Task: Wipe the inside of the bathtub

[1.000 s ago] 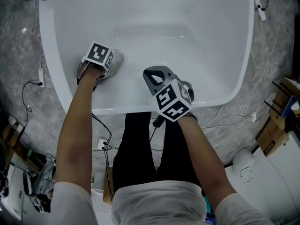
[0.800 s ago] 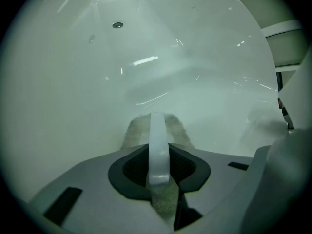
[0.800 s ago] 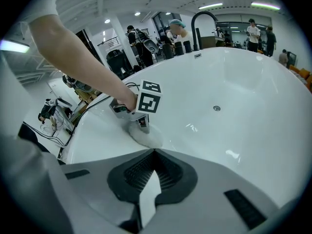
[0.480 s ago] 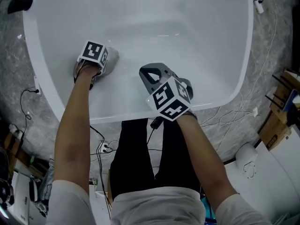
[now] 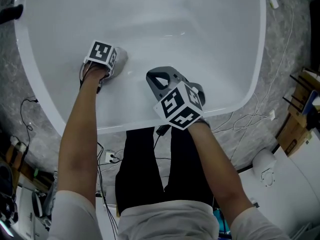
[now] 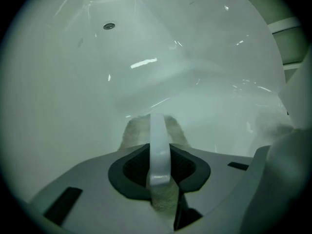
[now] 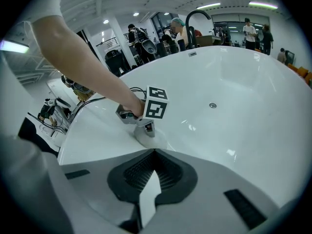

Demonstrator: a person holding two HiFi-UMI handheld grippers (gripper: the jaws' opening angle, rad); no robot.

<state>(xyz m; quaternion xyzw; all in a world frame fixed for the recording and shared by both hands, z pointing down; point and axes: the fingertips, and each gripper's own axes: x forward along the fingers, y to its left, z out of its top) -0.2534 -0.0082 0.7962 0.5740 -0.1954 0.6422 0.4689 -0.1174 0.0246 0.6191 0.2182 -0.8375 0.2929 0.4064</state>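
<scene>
The white bathtub [image 5: 240, 91] fills the top of the head view. My left gripper [image 5: 116, 63] is inside it at the left, shut on a grey-beige cloth [image 5: 121, 59] that is pressed against the near inner wall. In the left gripper view the cloth [image 6: 132, 132] spreads on the tub wall beyond the closed jaws. My right gripper [image 5: 159, 80] hovers over the near rim at the centre, shut with nothing in it. From the right gripper view, the left gripper [image 7: 147, 128] and its cloth [image 7: 148, 136] show on the sloping wall.
The drain [image 6: 109, 26] lies on the tub floor, far from the cloth. A black faucet [image 7: 196, 17] stands at the tub's far end. Cables [image 5: 260, 111] and a power strip [image 5: 271, 0] lie on the grey floor around the tub, and boxes [image 5: 300, 119] stand at the right.
The left gripper and its cloth have slid along the inner wall, away from the tub's left rim. The right gripper has barely moved.
</scene>
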